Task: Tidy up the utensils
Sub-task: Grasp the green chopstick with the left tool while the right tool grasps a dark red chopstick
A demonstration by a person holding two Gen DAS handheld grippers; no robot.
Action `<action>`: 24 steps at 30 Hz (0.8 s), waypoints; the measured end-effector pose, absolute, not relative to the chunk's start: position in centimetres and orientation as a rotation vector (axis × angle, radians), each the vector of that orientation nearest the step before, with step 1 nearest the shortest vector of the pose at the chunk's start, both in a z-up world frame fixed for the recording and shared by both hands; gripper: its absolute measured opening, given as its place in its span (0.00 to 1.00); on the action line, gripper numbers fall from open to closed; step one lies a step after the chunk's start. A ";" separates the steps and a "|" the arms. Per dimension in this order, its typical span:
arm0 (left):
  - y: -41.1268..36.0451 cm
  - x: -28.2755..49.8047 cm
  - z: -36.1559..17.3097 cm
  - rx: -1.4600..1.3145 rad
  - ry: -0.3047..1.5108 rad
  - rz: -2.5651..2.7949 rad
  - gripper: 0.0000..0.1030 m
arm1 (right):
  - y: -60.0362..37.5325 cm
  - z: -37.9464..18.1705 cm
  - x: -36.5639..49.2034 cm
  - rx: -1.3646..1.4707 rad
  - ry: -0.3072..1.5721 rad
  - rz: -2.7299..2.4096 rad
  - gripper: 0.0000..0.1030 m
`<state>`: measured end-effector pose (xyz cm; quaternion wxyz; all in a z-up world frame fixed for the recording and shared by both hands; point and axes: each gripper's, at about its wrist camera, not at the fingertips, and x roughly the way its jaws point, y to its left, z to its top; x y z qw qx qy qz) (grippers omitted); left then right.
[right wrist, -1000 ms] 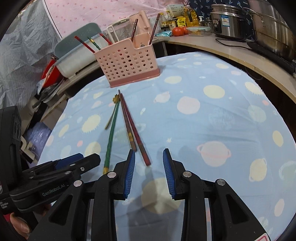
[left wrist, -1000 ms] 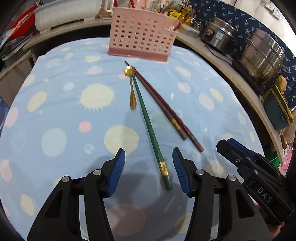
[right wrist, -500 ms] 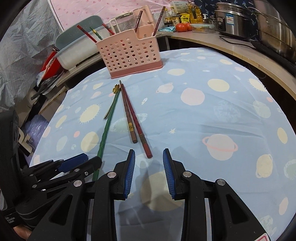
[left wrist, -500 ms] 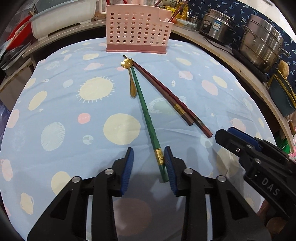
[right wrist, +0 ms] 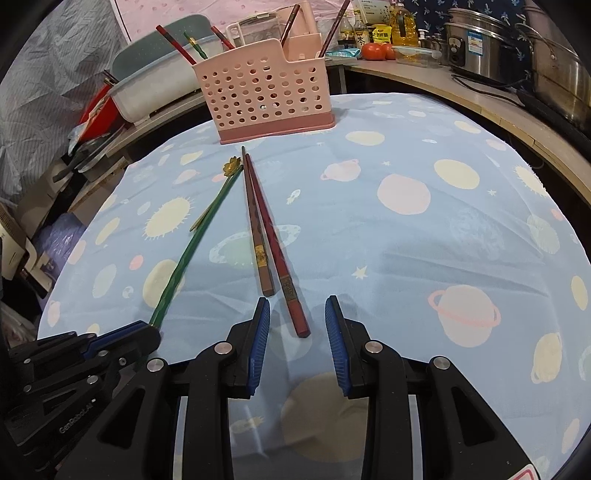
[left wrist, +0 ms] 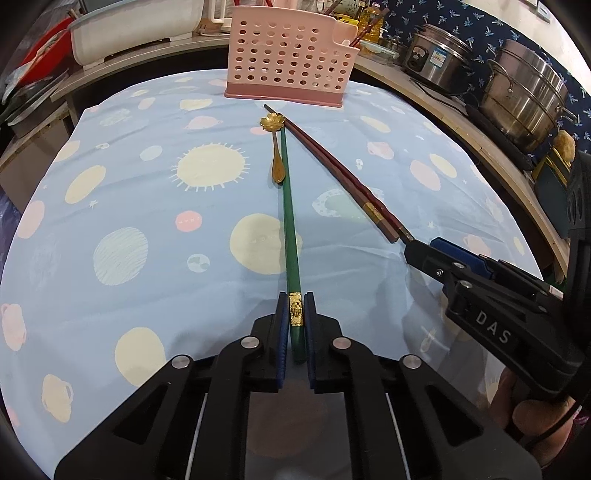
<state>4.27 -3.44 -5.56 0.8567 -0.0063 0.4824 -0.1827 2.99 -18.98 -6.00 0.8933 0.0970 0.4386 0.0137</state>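
A green chopstick (left wrist: pixel 288 221) lies on the planet-print cloth and points at the pink holed basket (left wrist: pixel 288 59). My left gripper (left wrist: pixel 295 299) is closing, and its blue pads press on the near end of this chopstick at its gold band. A gold flower-headed spoon (left wrist: pixel 277 162) lies beside the chopstick's far end. To the right lie a red chopstick (right wrist: pixel 273 240) and a brown one (right wrist: pixel 256 236), side by side. My right gripper (right wrist: pixel 297 314) is open; the red chopstick's near end sits between its pads without touching them.
The basket (right wrist: pixel 266 96) holds several upright chopsticks. Steel pots (left wrist: pixel 524 92) and a rice cooker (left wrist: pixel 436 59) stand on the curved counter at the right. A white tub (left wrist: pixel 136 29) sits behind the table on the left. A hand (left wrist: pixel 535 417) holds the right gripper.
The left jaws have drawn in from wide apart onto the green chopstick's end. The right gripper has sunk towards the red chopstick, its jaws unchanged.
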 end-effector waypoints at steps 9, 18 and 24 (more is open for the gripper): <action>-3.4 4.2 -5.6 -0.013 1.013 -0.384 0.08 | -18.3 -6.3 3.8 0.158 0.917 0.032 0.13; -3.2 4.3 -5.5 -0.025 1.016 -0.391 0.07 | -18.4 -6.1 3.1 0.175 0.909 0.043 0.08; -2.7 3.7 -5.1 -0.027 1.017 -0.399 0.07 | -18.5 -4.9 1.8 0.189 0.885 0.063 0.08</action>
